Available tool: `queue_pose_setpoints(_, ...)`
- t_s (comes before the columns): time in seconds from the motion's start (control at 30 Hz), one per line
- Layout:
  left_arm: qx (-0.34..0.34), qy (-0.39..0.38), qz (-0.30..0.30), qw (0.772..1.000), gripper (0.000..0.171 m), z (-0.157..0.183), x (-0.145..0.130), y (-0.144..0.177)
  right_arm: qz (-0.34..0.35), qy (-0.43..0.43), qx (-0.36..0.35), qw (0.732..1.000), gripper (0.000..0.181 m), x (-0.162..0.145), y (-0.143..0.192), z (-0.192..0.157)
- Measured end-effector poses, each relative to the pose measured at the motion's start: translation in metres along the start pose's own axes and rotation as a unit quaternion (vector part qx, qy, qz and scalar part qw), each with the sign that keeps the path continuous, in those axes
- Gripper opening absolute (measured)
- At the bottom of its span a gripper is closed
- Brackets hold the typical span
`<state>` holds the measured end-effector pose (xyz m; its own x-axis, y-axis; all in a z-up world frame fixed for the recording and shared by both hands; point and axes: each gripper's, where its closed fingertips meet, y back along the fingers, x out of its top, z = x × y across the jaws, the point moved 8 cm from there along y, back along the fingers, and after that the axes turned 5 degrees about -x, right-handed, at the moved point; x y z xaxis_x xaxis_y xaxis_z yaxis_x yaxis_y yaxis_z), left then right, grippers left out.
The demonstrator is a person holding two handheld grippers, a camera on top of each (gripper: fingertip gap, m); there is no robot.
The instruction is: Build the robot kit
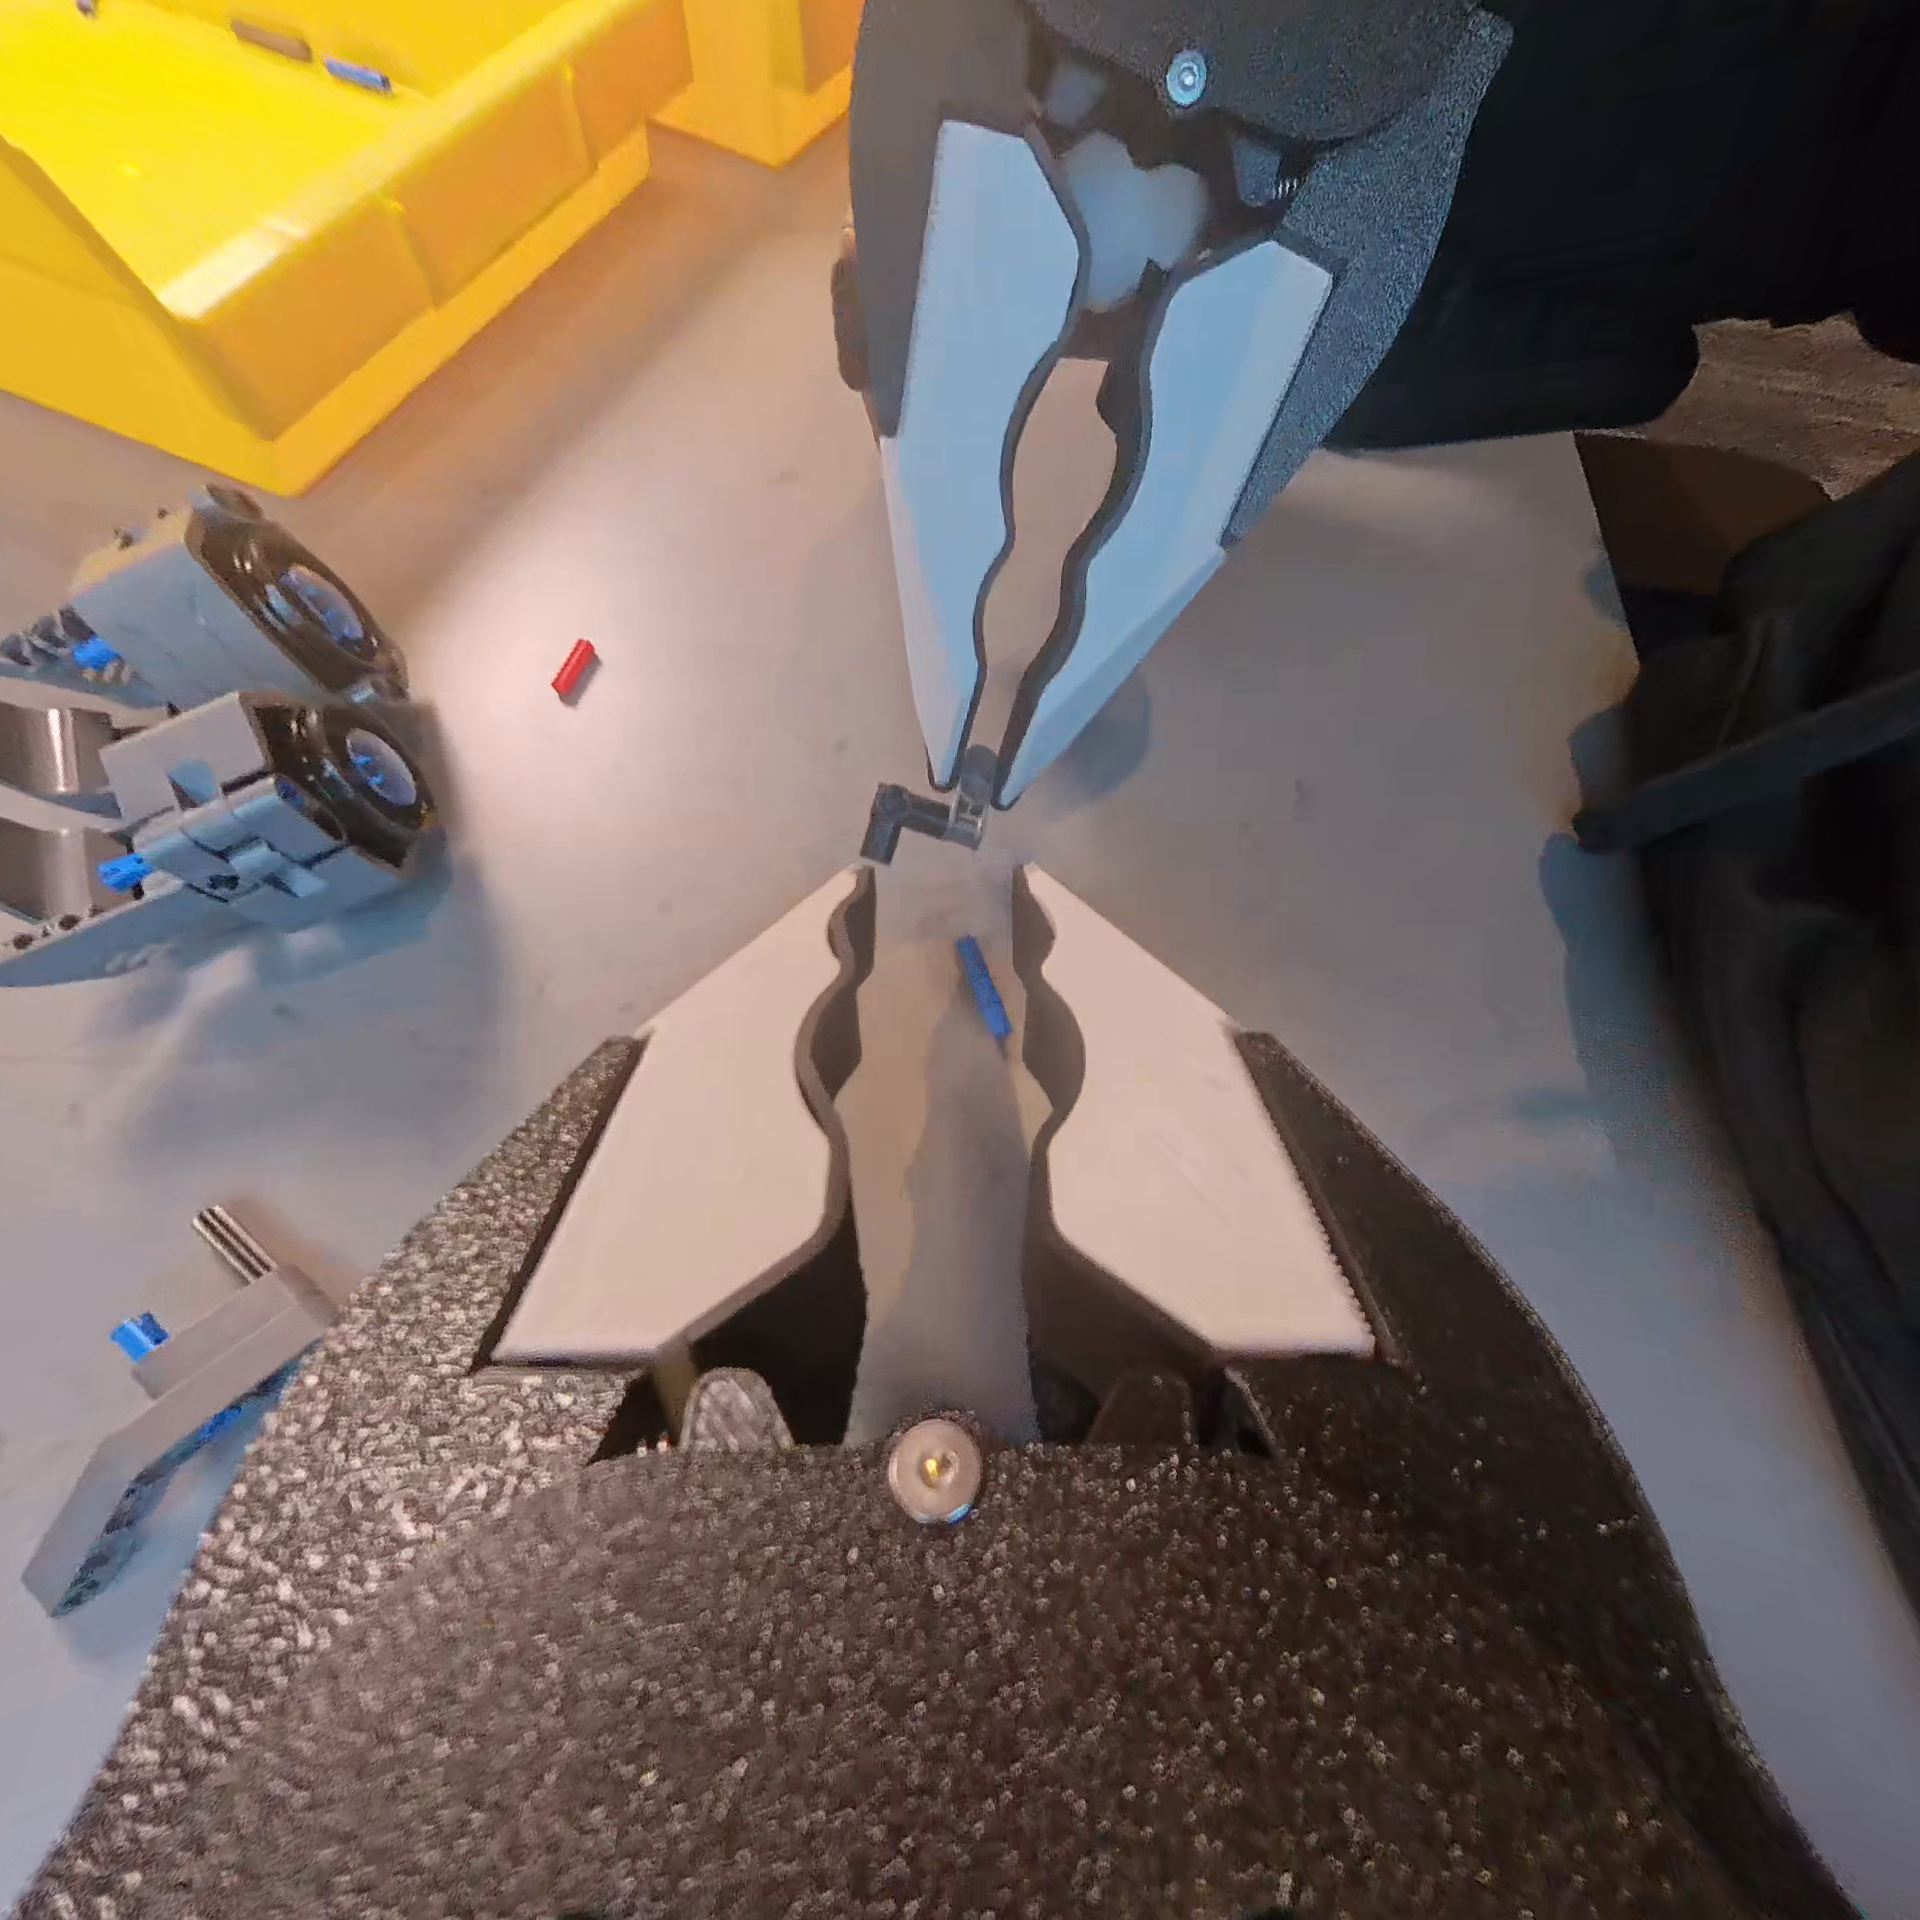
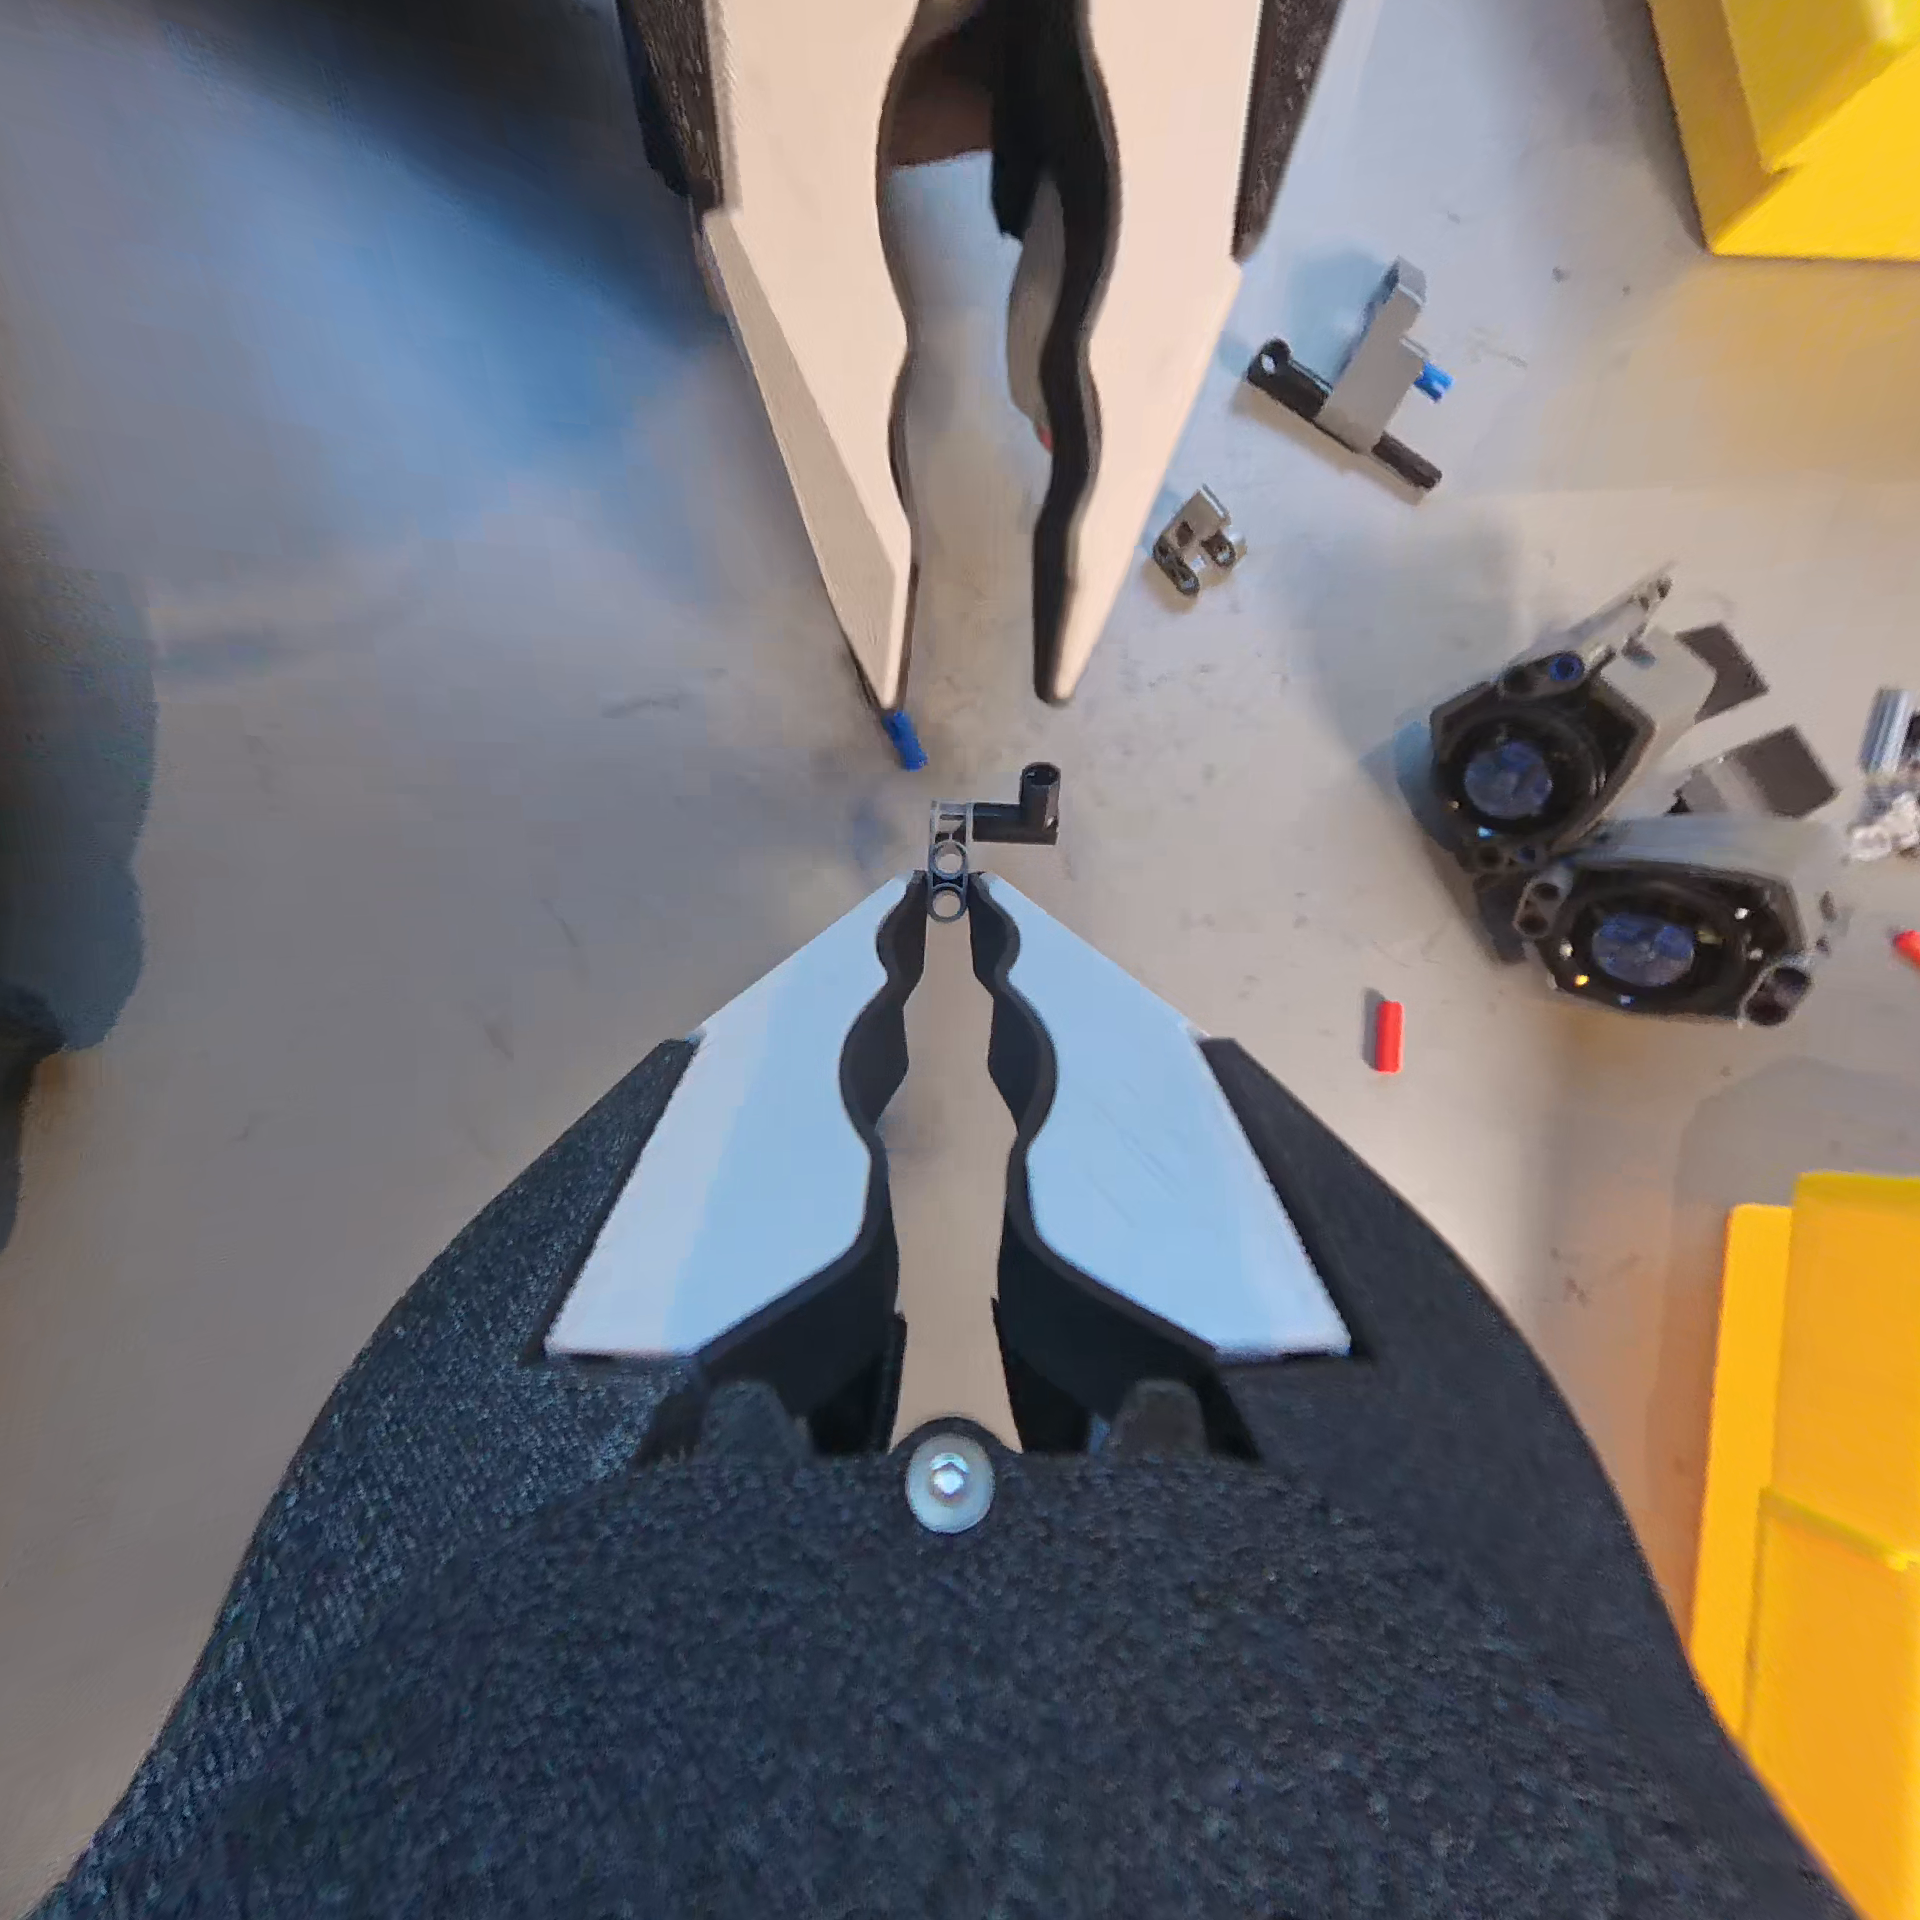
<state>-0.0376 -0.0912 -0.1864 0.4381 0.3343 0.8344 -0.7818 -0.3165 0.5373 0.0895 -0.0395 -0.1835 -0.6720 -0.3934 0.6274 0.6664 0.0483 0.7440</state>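
The right claw (image 2: 948, 883) is pinched shut on a tiny grey connector piece with holes (image 2: 948, 868), holding it by its lower end just above the desk (image 2: 416, 727). A small black bent pin piece (image 2: 1023, 810) sticks out from the top of the grey one, toward 2 o'clock in the right wrist view. This little part looks very light, hard and stiff, made of smooth plastic, so it could slip or twist; the flat grey end with the holes looks like the best spot to hold. The left claw (image 1: 940, 883) is partly open and holds nothing. Its tips are just beside the black piece, and a small blue pin (image 1: 982, 982) lies on the desk between its fingers. At 9 o'clock in the left wrist view sit two grey motor blocks with round black faces (image 1: 312, 727), and a small red piece (image 1: 575, 667) lies near them. Yellow bins (image 1: 312, 156) stand at 11 o'clock.
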Motion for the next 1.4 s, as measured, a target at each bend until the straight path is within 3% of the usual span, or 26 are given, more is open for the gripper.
queue_pose_setpoints(0.23,-0.020,-0.002,0.032,0.999,0.015,0.003,0.004,-0.001,0.041,0.065,0.001,0.997,0.006,0.014,0.010,-0.008)
queue_pose_setpoints(0.43,-0.063,0.021,0.095,0.993,0.013,0.004,0.011,0.008,0.173,0.022,0.027,0.984,0.007,0.017,0.029,-0.001)
queue_pose_setpoints(0.57,-0.076,0.017,0.092,0.993,0.008,0.006,0.011,0.006,0.226,-0.013,0.067,0.972,0.006,0.015,0.030,-0.003)
queue_pose_setpoints(1.0,0.016,-0.071,-0.065,0.995,0.006,0.000,0.003,-0.027,0.088,0.037,0.036,0.995,0.006,0.001,0.008,-0.004)
queue_pose_setpoints(1.4,0.009,-0.049,-0.095,0.994,0.006,-0.009,0.004,-0.040,0.067,0.009,0.029,0.997,0.014,-0.009,0.004,0.004)
